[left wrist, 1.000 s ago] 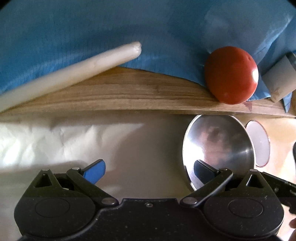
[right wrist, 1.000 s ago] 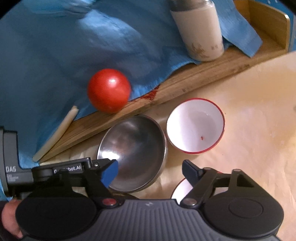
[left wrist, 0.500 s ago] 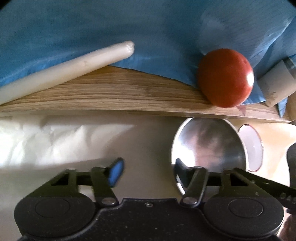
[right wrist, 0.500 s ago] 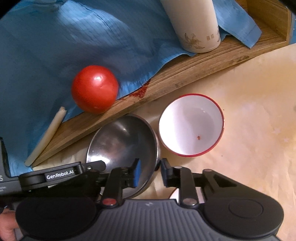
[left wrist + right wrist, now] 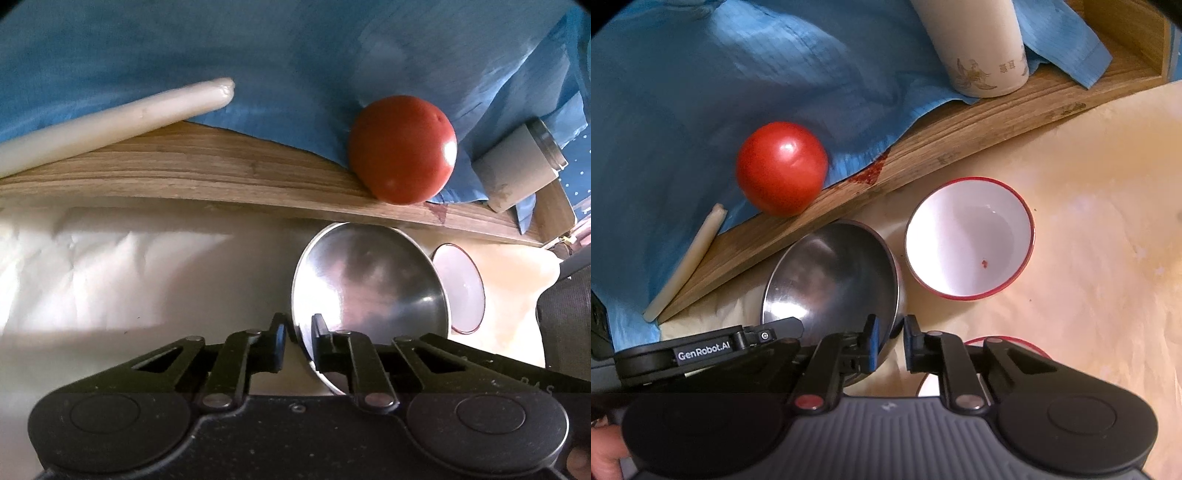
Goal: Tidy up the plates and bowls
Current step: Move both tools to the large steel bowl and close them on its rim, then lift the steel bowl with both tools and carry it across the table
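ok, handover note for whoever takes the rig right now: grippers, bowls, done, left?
Left gripper: fingers closing on the steel bowl rim, near-left side.
Right gripper: shut on the same bowl's rim, opposite side.
Steel bowl sits on the paper by the wooden board; red-rimmed white bowl beside it, empty. Another red-rimmed dish shows behind the right gripper.
Done: both grips in place. Left: lift and stack; nothing nested yet.

My right gripper (image 5: pixel 889 341) body hides most of a second red-rimmed bowl (image 5: pixel 1004 341). Pale stick (image 5: pixel 110 123) runs off left edge. Cup (image 5: pixel 975 40) top cut off.
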Available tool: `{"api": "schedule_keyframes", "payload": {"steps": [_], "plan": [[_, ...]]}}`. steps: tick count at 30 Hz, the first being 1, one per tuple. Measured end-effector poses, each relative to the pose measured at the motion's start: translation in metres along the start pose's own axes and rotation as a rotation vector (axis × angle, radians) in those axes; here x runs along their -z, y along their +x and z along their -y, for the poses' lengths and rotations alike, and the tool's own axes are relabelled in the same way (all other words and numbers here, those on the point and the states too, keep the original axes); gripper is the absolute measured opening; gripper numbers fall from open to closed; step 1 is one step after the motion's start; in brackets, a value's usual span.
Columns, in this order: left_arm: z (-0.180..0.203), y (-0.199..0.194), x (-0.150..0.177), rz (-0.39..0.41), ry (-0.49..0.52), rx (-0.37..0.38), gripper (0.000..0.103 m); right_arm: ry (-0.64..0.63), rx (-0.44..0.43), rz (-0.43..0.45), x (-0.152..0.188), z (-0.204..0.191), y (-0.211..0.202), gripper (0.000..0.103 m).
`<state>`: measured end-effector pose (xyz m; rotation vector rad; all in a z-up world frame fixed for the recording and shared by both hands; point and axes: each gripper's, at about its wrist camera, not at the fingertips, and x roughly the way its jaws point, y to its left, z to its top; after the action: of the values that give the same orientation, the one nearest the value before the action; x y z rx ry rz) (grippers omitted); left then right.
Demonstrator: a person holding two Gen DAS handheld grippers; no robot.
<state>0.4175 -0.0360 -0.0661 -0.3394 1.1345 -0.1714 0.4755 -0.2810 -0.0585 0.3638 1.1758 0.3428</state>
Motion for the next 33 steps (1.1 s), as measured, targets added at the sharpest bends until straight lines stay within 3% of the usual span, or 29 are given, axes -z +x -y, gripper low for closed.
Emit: {"api": "schedule_keyframes", "payload": {"steps": [9, 19, 24, 33], "plan": [[0.000, -0.013, 0.008, 0.030, -0.032, -0.013, 0.015, -0.056, -0.008, 0.007, -0.001, -0.009, -0.010, 0.017], [0.025, -0.031, 0.019, 0.066, -0.006, -0.035, 0.014, -0.062, -0.032, 0.028, 0.003, -0.001, -0.032, 0.015], [0.049, -0.040, 0.020, 0.087, 0.034, -0.012, 0.014, -0.048, -0.041, 0.074, 0.005, 0.012, -0.055, 0.015], [0.130, -0.028, 0.024, 0.085, 0.175, 0.068, 0.015, 0.015, 0.007, 0.198, 0.008, 0.067, -0.114, 0.015]]}}
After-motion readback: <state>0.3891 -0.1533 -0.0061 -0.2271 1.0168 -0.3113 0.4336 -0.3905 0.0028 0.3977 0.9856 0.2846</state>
